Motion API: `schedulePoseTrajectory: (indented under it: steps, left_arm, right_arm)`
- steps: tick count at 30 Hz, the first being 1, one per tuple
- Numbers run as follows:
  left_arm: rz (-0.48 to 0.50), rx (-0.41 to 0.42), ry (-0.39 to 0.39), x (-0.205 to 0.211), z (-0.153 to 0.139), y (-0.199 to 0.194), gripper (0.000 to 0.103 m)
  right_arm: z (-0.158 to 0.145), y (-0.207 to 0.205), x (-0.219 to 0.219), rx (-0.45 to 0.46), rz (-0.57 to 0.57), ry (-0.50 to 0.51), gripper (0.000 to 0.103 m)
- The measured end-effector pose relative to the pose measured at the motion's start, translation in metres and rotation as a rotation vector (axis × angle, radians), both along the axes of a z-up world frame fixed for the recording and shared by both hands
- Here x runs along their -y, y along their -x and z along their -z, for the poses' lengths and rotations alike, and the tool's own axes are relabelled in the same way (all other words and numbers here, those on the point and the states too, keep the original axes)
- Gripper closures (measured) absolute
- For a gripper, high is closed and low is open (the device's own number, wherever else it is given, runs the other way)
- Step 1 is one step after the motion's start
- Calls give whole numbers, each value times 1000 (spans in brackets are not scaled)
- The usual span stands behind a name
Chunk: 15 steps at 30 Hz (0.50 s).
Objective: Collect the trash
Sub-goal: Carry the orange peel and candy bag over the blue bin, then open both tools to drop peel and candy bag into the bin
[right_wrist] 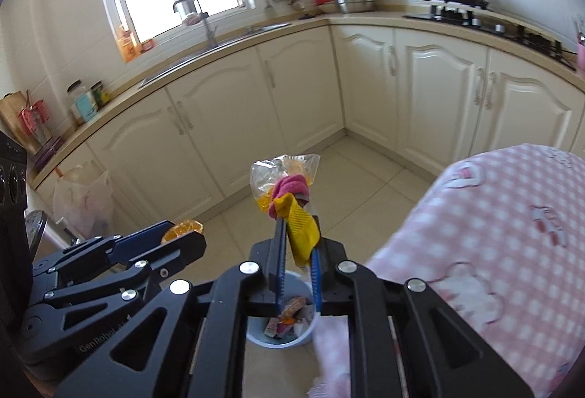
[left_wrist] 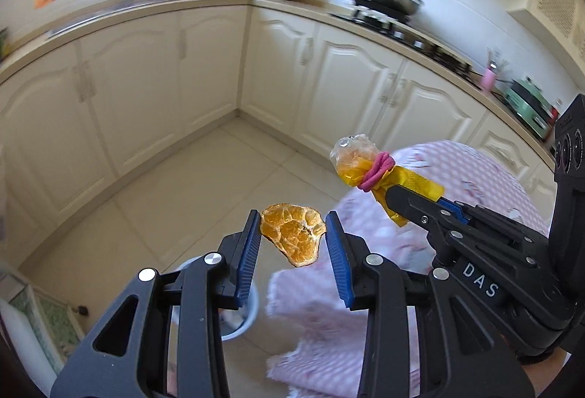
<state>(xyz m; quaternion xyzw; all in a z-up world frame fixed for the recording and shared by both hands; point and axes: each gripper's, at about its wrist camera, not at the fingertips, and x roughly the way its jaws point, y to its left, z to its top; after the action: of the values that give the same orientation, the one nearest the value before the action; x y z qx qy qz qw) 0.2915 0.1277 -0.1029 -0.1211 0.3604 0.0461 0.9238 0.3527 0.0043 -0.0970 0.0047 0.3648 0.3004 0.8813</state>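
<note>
My left gripper [left_wrist: 292,233] holds an orange peel [left_wrist: 292,237] between its blue pads, over the floor. A pale blue trash bin [left_wrist: 241,317] stands on the floor below it, mostly hidden by the fingers. My right gripper [right_wrist: 298,240] is shut on a yellow wrapper [right_wrist: 301,226] bundled with a pink band and clear plastic [right_wrist: 281,175]. The bin [right_wrist: 281,339] sits directly below the right gripper with several wrappers inside. In the left wrist view the right gripper [left_wrist: 398,200] is at the right, holding the bundle [left_wrist: 362,164].
A table with a pink checked cloth [right_wrist: 512,233] stands at the right, its edge hanging near the bin. Cream kitchen cabinets [right_wrist: 256,98] and countertop run around the far side. A plastic bag [right_wrist: 84,196] hangs at the left. The floor is tiled.
</note>
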Motion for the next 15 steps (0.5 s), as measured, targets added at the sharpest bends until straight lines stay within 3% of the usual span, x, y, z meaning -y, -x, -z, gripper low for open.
schedulePoseTrajectory:
  steps: [7,15]
  left_arm:
    - [-106,-44,26,-65,24,14,69]
    - [-169,-93,47,-107,56,15,69]
  right_arm:
    - [33,12,-81,-58,-94,29,91]
    - [69,2,-131,-118,-120,44,91]
